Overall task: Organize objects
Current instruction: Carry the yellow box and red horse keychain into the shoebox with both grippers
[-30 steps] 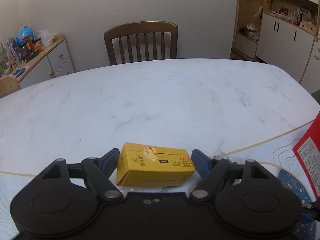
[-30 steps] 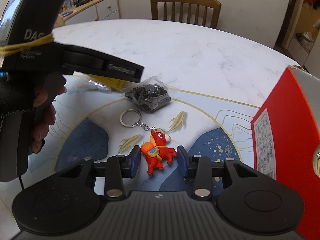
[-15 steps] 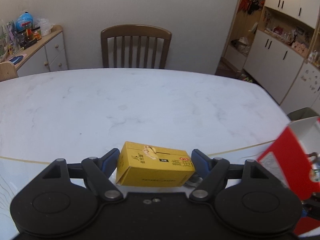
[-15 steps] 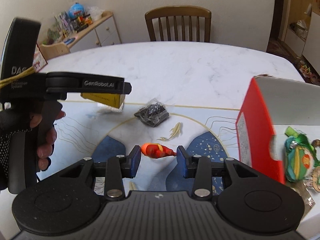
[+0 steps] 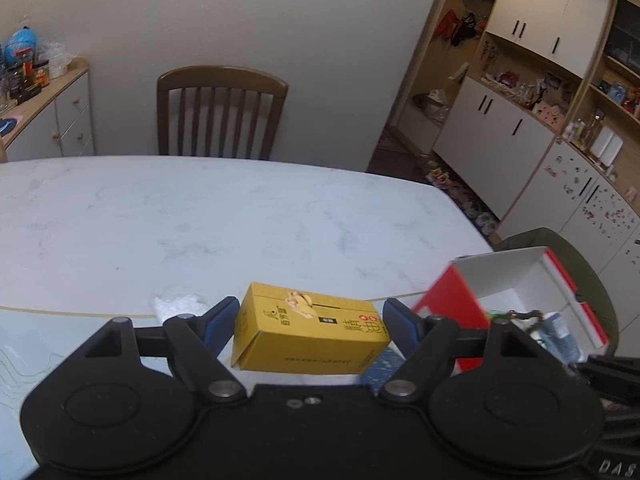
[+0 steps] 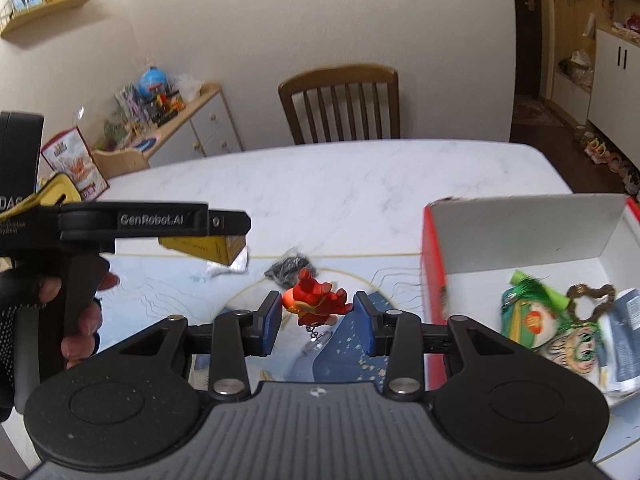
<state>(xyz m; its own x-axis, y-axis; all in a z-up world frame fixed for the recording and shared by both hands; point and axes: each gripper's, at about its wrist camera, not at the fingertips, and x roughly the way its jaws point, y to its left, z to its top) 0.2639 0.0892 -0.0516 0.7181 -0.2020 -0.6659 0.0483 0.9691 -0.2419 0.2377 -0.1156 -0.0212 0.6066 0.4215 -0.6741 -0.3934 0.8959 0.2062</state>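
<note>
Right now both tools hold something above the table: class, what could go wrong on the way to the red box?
1. The left tool holds the yellow carton tilted, only by its ends; it might slip.
2. The red toy in the right tool dangles a key ring, which could snag the red box wall.
3. Both tools heading for one box may collide.

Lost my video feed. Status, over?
Left claw shut on yellow box, airborne. Right claw shut on red keychain. Red bin open, path clear.
</note>
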